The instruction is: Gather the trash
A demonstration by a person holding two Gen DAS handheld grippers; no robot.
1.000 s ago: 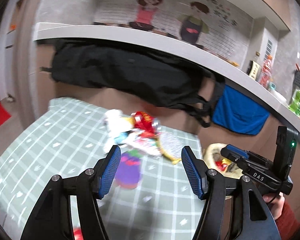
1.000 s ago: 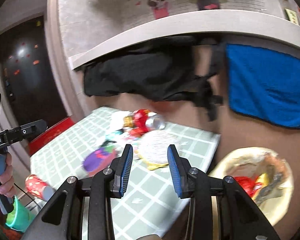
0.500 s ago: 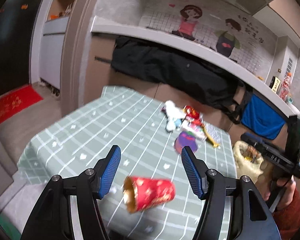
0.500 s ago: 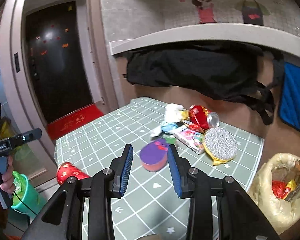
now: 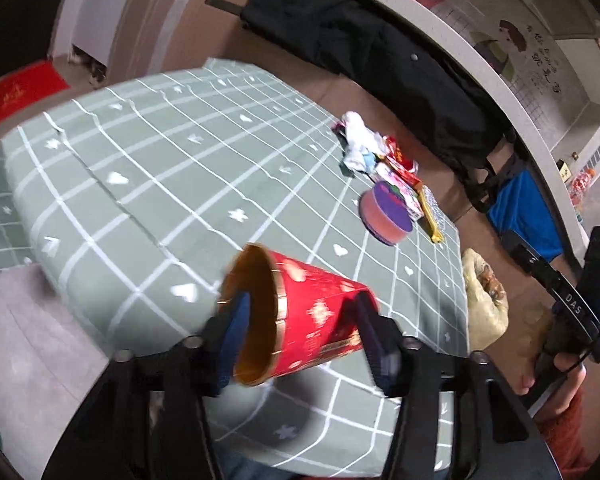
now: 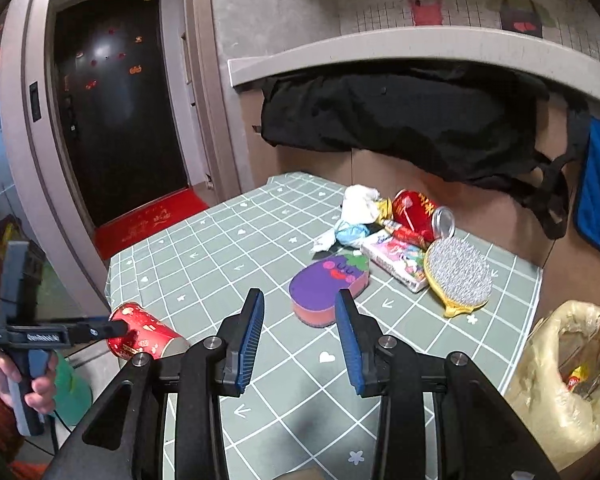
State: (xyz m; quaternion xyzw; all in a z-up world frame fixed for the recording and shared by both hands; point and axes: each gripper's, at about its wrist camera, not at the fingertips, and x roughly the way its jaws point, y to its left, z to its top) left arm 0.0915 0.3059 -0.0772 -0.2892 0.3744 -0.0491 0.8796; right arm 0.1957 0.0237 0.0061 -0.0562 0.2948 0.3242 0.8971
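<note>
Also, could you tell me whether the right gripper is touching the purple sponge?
Apart. The left wrist view shows the right gripper off the table's edge, with bare tablecloth between it and the purple sponge.

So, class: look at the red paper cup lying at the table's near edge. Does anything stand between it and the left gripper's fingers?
Nothing visible does. The red paper cup already lies on its side between the closing jaws of the left gripper.
</note>
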